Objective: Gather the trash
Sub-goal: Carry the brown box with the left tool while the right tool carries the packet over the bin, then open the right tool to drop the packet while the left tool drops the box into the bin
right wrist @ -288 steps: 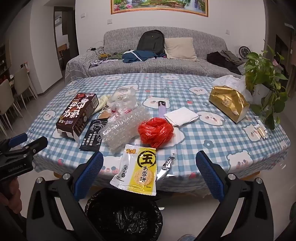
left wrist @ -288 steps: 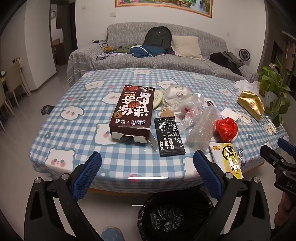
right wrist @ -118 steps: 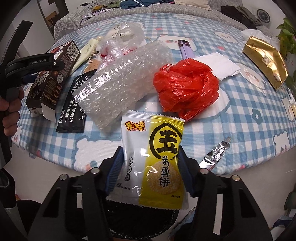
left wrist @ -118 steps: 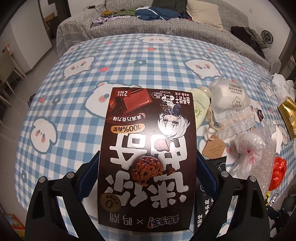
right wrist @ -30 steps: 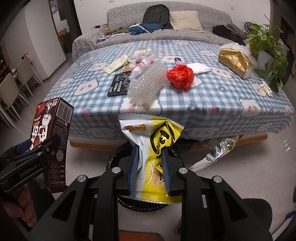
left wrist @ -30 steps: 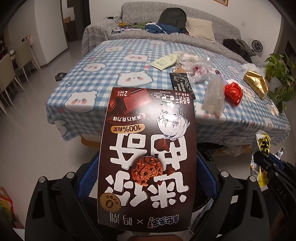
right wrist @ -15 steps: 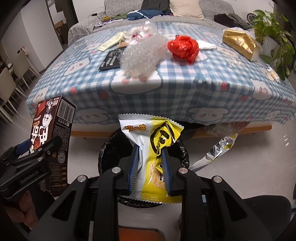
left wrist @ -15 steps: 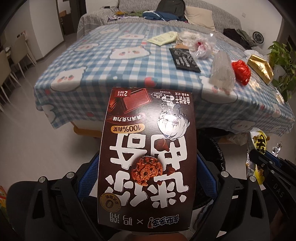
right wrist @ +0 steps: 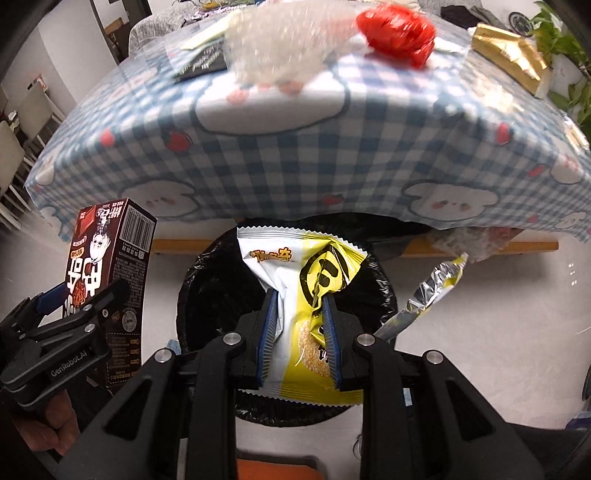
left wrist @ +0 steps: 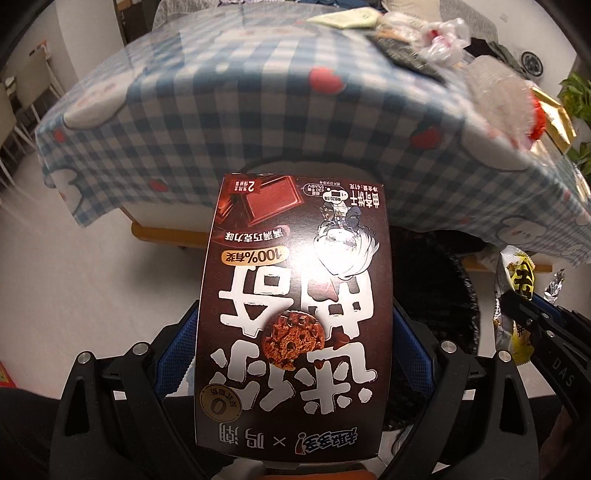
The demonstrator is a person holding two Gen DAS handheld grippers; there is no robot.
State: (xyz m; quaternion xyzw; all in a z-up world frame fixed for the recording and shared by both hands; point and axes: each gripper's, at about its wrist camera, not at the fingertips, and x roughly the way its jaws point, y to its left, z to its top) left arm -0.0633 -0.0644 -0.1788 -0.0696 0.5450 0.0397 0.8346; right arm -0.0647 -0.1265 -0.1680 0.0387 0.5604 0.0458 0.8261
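Both fisheye views were evenly lit by soft indoor light, bright on the pale floor and dimmer under the table. Motion blur smeared the blue-and-white checked tablecloth (left wrist: pixel 229 110) and the items along the table's far edge, including the crumpled red plastic bag (right wrist: pixel 397 27), while the dark brown chocolate biscuit box (left wrist: pixel 293 314) stayed sharp, with faint glare across its glossy face. The yellow-and-white snack packet (right wrist: pixel 303 295) was crisp too. Straight lines bowed strongly, and dark vignetting filled every corner.
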